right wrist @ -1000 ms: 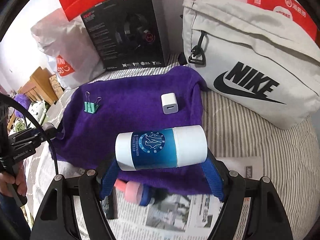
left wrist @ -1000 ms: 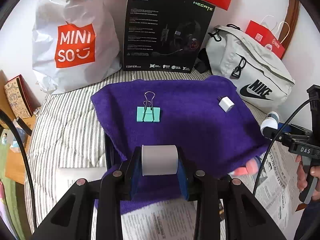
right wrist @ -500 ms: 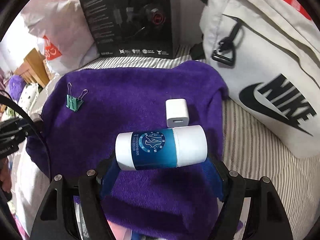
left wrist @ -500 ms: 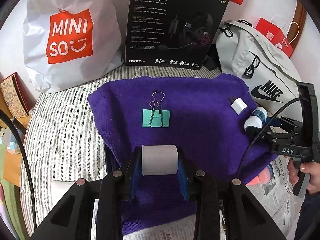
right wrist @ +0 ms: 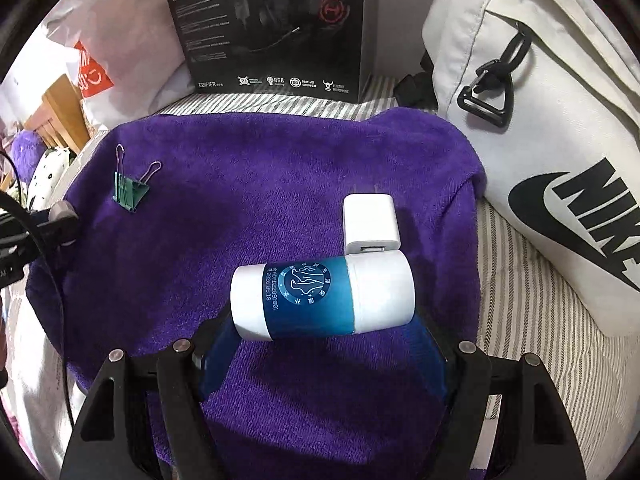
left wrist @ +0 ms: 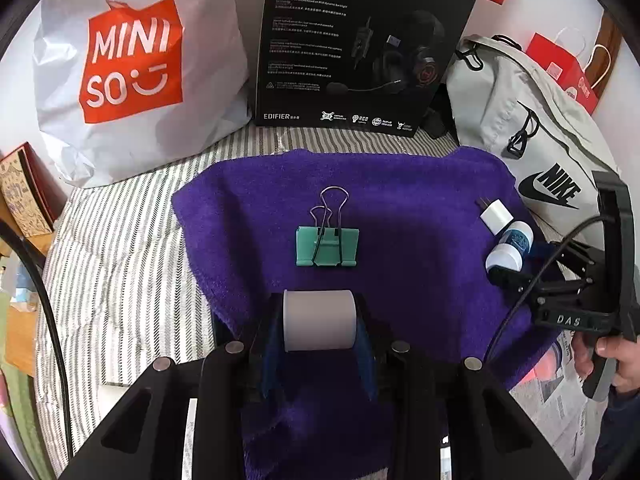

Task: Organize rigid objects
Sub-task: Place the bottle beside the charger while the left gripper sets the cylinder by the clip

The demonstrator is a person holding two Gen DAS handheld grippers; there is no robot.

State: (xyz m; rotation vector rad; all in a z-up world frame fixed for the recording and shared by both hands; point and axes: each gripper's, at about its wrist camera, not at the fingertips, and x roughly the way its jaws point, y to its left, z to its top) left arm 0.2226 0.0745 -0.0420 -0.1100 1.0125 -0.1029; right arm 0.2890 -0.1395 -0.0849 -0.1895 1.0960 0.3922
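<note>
Left gripper [left wrist: 319,326]: black plastic frame, angular cut-outs, four round silver screw heads across the lower frame, blue pads on the inner faces of the fingers [left wrist: 366,356]. Black cable curves down the left edge. Right gripper [right wrist: 322,334]: same black frame, silver screws, translucent blue pads. At right of the left wrist view its black body bears white letters "DAS", with a black cable looping over it; a dark sleeve [left wrist: 614,428] shows beneath

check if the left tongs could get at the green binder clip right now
Probably not yet. The path over the purple towel to the green binder clip just ahead is free, but the left tongs are shut on a small grey roll, which would have to be put down first.
</note>
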